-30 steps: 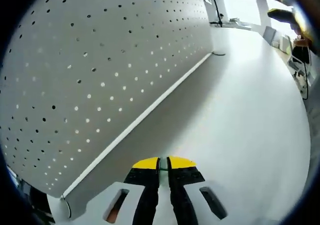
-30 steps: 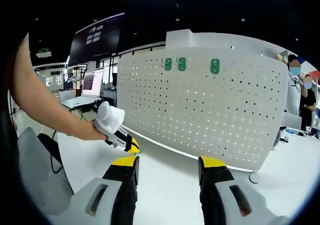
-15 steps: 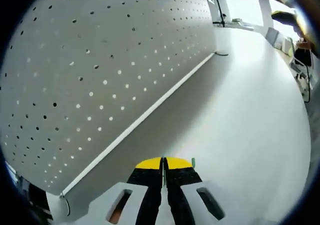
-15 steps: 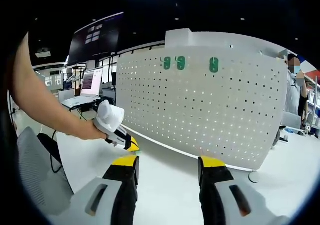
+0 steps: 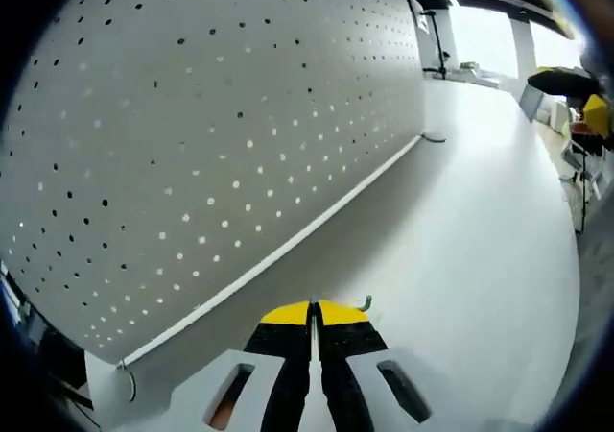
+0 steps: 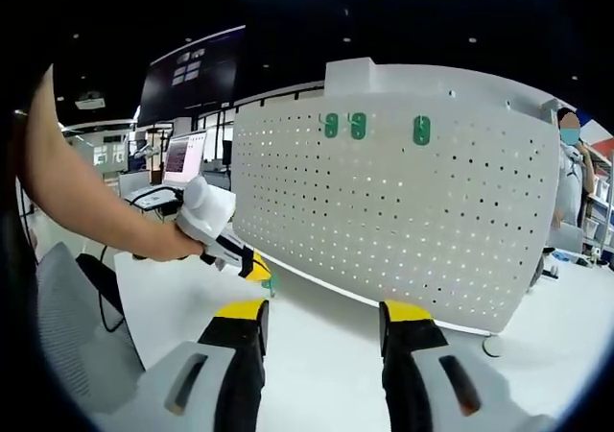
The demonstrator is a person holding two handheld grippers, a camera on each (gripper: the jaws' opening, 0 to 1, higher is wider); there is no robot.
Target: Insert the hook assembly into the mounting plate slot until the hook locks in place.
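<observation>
While the left claw is raised off the counter, its yellow tips are pressed together on a small green hook, of which only a sliver is seen beside the tips in the left gripper view. Compared with half a second ago, the claw sits higher against the pegboard, and in the left gripper view more of the board's upper rows is now framed, with green shapes at its top edge. A lift toward the board is read from that; insertion is not yet done.

Further right along the pegboard, three green hooks are already seated in its top rows. Whether the carried hook is bound for a hole next to them cannot be told.

Below the pegboard's right half, the right claw is held spread, nothing between its tips, well apart from the board.
</observation>
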